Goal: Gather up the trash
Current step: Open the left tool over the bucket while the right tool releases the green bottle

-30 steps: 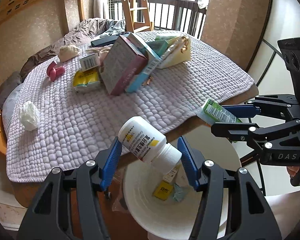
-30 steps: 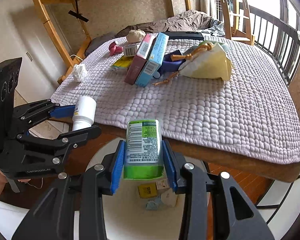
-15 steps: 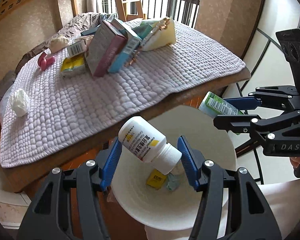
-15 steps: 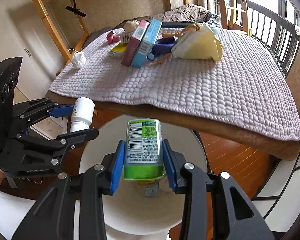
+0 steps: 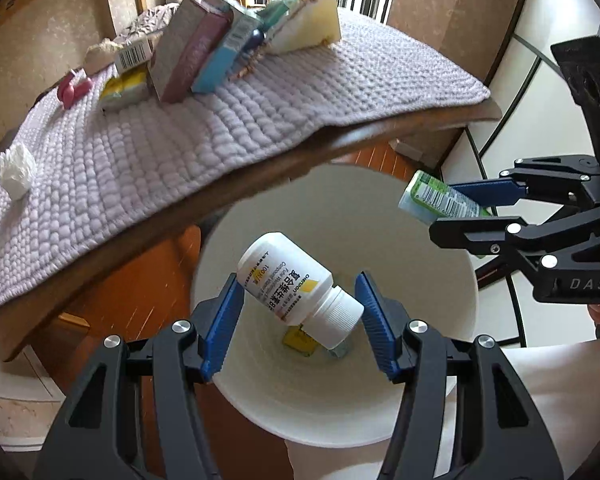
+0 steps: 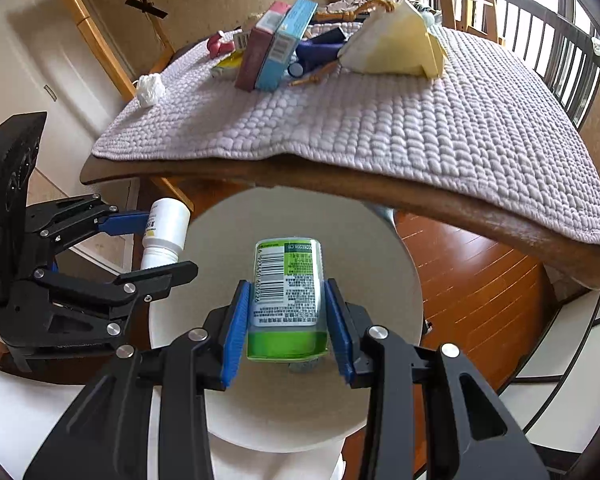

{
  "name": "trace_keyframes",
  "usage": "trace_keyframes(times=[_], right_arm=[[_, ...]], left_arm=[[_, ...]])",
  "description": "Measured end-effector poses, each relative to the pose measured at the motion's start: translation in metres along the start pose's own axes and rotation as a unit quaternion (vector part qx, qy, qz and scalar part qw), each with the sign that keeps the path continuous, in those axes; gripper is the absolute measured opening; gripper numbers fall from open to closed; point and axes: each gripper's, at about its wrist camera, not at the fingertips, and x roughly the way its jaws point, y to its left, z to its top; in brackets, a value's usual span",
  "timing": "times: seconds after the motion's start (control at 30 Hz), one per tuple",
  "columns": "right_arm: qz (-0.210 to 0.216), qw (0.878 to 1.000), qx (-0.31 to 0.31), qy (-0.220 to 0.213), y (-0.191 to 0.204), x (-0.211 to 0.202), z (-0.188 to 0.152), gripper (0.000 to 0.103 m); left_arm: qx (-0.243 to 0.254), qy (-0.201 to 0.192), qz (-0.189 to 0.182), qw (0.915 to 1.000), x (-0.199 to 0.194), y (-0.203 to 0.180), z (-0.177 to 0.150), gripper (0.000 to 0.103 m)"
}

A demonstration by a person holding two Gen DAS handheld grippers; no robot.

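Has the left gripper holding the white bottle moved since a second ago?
Yes. The left gripper with the white bottle has come off the table edge and down over the white bin.

The bottle (image 5: 296, 284) hides part of the yellow scrap (image 5: 296, 338) in the bin (image 5: 440, 272). In the right view, the green container (image 6: 286, 300) covers the bin's contents. Its label print is too small to read.

Right hand-held gripper (image 6: 287, 330) clamps green bottle (image 6: 287, 300) over white bin (image 6: 388, 248); left hand-held gripper (image 6: 156, 246) grips white bottle (image 6: 165, 232).
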Motion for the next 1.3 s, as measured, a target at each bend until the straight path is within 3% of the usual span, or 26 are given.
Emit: trace_keyframes(times=[0.3, 1.0, 1.13, 1.17, 1.2, 1.23, 1.3], right_arm=[[-0.009, 1.0, 0.0, 0.014, -0.002, 0.017, -0.005, 0.037], [-0.012, 0.999, 0.02, 0.034, -0.011, 0.052, -0.005, 0.037], [-0.016, 0.999, 0.017, 0.042, -0.014, 0.053, -0.008, 0.037], [-0.019, 0.999, 0.014, 0.043, -0.014, 0.054, -0.009, 0.048], [-0.028, 0.999, 0.01, 0.039, -0.013, 0.053, -0.009, 0.069], [-0.035, 0.999, 0.009, 0.031, -0.013, 0.051, -0.009, 0.082], [-0.044, 0.999, 0.007, 0.005, -0.013, 0.041, -0.007, 0.085]], left_arm=[[-0.006, 0.029, 0.009, 0.9995, 0.022, 0.002, -0.012, 0.059], [0.0, 0.059, 0.02, 0.9981, 0.06, 0.002, -0.018, 0.059], [0.006, 0.065, 0.003, 0.9979, 0.061, 0.002, -0.019, 0.059], [0.011, 0.066, -0.004, 0.9978, 0.061, 0.001, -0.02, 0.065], [0.016, 0.062, 0.001, 0.998, 0.06, -0.001, -0.02, 0.072], [0.021, 0.054, 0.012, 0.9983, 0.058, -0.002, -0.019, 0.088], [0.028, 0.04, 0.015, 0.9987, 0.054, -0.003, -0.018, 0.091]])
